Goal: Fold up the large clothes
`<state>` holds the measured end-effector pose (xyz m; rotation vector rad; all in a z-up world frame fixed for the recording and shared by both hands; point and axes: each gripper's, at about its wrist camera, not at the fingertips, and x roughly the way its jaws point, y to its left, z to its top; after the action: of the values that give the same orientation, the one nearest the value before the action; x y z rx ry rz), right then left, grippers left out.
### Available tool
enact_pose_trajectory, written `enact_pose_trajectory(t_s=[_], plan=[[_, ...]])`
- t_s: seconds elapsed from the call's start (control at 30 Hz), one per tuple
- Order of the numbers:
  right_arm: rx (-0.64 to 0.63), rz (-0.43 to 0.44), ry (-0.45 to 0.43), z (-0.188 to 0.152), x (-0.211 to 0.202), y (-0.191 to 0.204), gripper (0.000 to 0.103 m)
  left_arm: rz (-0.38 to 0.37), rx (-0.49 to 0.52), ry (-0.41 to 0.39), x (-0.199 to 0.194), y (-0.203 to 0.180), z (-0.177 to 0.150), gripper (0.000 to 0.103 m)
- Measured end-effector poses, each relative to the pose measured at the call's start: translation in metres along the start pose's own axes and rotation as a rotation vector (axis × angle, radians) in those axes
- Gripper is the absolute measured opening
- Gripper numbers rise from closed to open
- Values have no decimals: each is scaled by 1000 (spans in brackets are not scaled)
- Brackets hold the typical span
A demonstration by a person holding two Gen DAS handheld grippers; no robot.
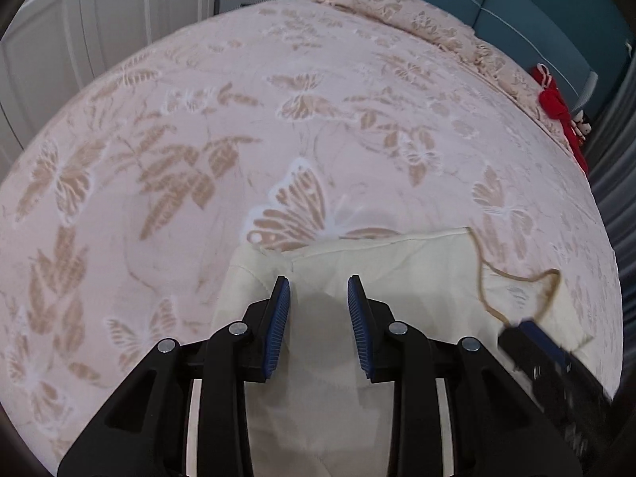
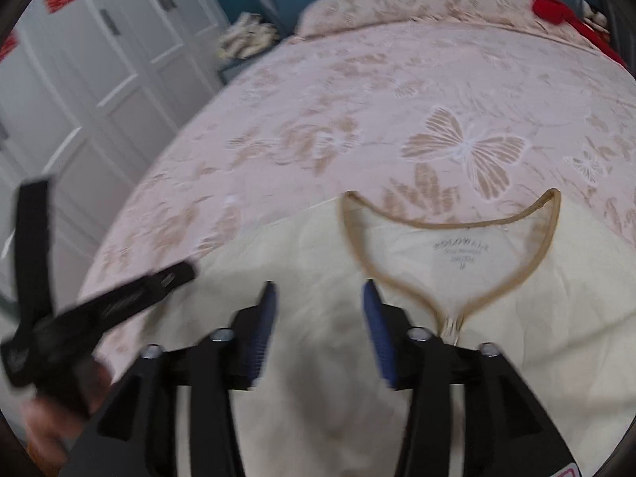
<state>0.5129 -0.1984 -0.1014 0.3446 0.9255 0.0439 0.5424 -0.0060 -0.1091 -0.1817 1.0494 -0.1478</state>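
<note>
A cream garment (image 1: 397, 262) lies flat on the bed, its tan-trimmed V neckline (image 2: 449, 224) facing the far side with a printed label inside. My left gripper (image 1: 318, 290) hovers over the garment's left corner, open, with nothing between its blue pads. My right gripper (image 2: 319, 284) is open too, over the cloth just left of the neckline's point. The right tool's blurred black body (image 1: 556, 357) shows at the left view's lower right. In the right view the left tool's black frame (image 2: 119, 298) and a hand (image 2: 47, 417) appear at the left.
The pink bedspread (image 1: 238, 119) with tan butterflies covers the whole bed. Pillows (image 2: 377, 8) lie against a teal headboard (image 1: 516, 8). A red item (image 1: 556, 103) sits at the far right edge. White wardrobe doors (image 2: 99, 59) stand left, with folded cloth (image 2: 246, 37) beside the bed.
</note>
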Motion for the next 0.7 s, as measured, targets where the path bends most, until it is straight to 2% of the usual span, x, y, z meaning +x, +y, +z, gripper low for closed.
enact_pose_trajectory(t_s=[0.07, 0.17, 0.2, 0.23, 0.27, 0.3, 0.37, 0.43, 0.6, 0.67, 0.7], plan=[[35, -44, 10, 7, 18, -10, 55, 8, 1, -5, 11, 3, -4, 29], [88, -12, 80, 9, 45, -24, 56, 33, 26, -38, 18, 3, -10, 29], [81, -5, 84, 9, 48, -25, 46, 35, 25, -49, 19, 3, -12, 29], [38, 7, 76, 8, 48, -21, 31, 36, 23, -64, 20, 5, -14, 29], [4, 29, 89, 8, 50, -17, 4, 36, 22, -79, 21, 5, -17, 29], [-24, 30, 89, 8, 50, -12, 4, 39, 23, -90, 21, 6, -18, 29], [-52, 23, 29, 9, 40, -9, 3, 42, 26, -117, 23, 6, -21, 29], [-33, 25, -19, 12, 32, -15, 2, 45, 29, -134, 24, 6, -24, 30], [-18, -40, 24, -1, 60, -21, 0, 40, 28, -157, 27, 7, -26, 31], [16, -29, 30, 4, 57, -25, 0, 57, 41, -153, 27, 5, -25, 31], [44, -49, -3, 6, 43, -30, 1, 62, 45, -150, 27, 4, -24, 31]])
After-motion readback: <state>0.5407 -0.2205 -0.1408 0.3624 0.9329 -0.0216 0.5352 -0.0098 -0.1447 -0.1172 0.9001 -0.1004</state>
